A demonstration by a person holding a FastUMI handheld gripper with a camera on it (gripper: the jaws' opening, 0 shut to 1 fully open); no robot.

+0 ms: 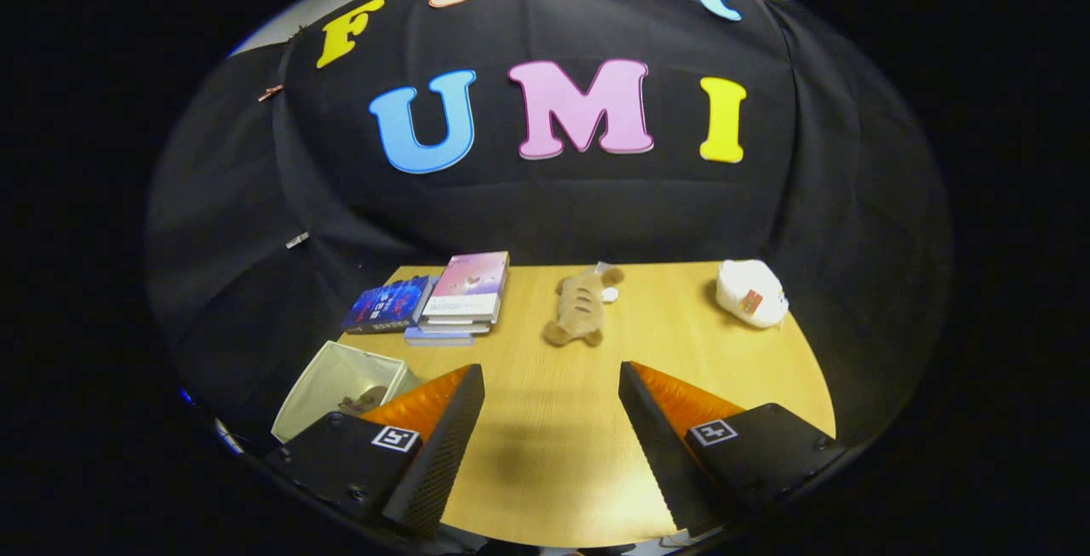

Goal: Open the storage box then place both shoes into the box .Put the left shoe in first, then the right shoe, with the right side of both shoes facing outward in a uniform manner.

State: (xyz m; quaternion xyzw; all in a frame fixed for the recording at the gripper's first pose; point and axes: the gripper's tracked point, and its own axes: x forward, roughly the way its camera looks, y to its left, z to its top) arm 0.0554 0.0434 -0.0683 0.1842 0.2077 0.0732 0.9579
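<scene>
My gripper (549,369) stands open above the wooden table (553,454), with only bare tabletop between its fingers. Beyond the fingertips, near the table's middle, lies a tan plush item (582,307) with a small white tag; I cannot tell whether it is a shoe. A white rounded item (749,292) with a small red label rests at the table's far right corner. A pale open-topped box (328,381) stands off the table's left edge, beside my left finger (434,428). Something brown (364,403) lies inside it, partly hidden by that finger.
A stack of books (467,290) with a pink cover on top lies at the far left of the table, and a dark blue book (387,305) lies next to it. Black cloth walls close in the table at the back and sides.
</scene>
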